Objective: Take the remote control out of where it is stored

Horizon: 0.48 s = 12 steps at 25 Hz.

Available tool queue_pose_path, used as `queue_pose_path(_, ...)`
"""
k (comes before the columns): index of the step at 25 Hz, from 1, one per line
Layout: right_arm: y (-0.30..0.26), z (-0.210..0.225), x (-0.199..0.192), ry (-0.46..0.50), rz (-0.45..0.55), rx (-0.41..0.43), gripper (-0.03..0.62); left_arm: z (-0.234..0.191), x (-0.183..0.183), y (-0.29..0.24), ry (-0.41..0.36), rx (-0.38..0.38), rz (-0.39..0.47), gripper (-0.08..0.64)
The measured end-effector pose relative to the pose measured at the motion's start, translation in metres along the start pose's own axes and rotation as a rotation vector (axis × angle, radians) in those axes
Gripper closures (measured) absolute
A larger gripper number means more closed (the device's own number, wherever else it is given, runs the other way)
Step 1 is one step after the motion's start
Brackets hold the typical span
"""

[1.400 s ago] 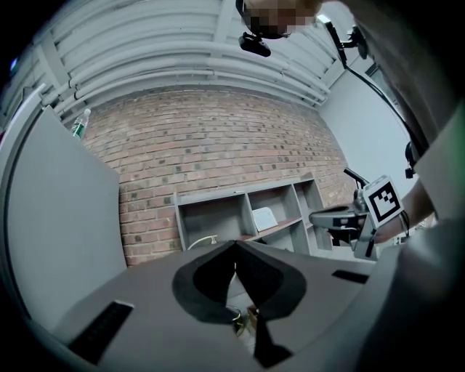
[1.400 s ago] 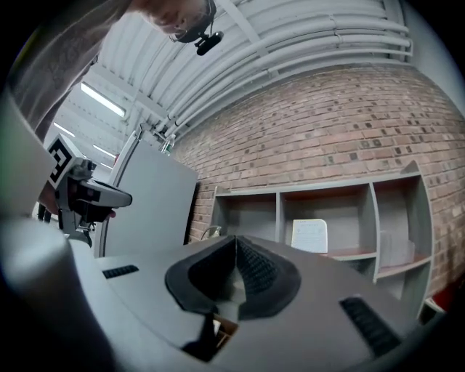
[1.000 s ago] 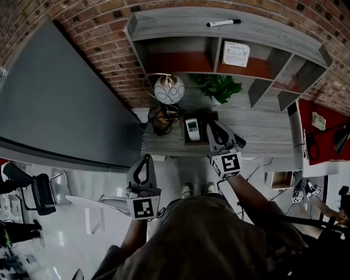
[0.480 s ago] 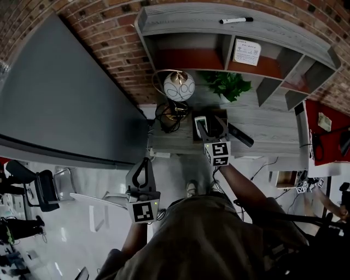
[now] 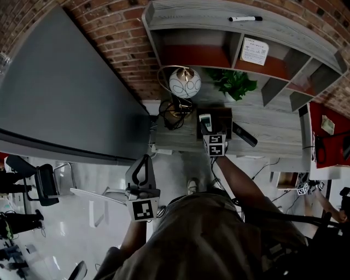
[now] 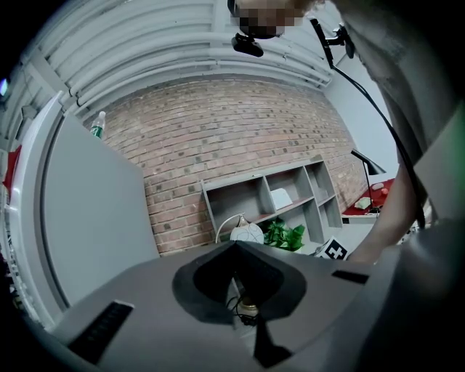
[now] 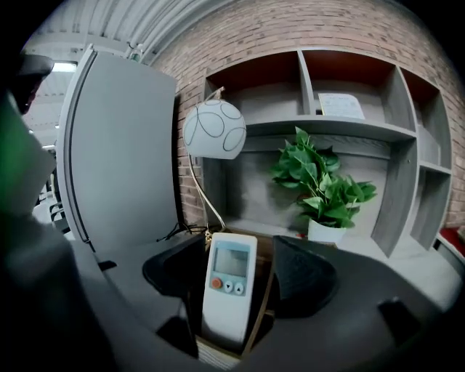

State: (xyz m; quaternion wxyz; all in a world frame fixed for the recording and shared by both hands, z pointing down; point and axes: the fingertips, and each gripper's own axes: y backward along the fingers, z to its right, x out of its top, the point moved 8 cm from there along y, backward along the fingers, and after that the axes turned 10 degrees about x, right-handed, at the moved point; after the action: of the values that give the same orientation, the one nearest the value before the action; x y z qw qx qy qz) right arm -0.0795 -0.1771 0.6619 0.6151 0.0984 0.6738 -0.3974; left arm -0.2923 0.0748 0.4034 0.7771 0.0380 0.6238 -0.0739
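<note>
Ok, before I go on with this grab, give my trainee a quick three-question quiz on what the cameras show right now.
1. True or false: the right gripper is clamped on the remote control.
2. The marker pen lies: A) on top of the shelf unit; B) on the floor; C) between the right gripper's jaws.
3. What is between the left gripper's jaws?

Key
1. False. Its jaws have just been opening and stand apart on either side of the remote control, which stands in its holder.
2. A.
3. Nothing; they are together.
</note>
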Motion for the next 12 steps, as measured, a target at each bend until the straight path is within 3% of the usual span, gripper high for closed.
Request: queue_pose_path(12,-0.032,-0.003,-0.017,-0.048,-0.098,-0.024,0.299,-0.002,-0.005,-0.007,-0.004,0.022,-0.028,0.549)
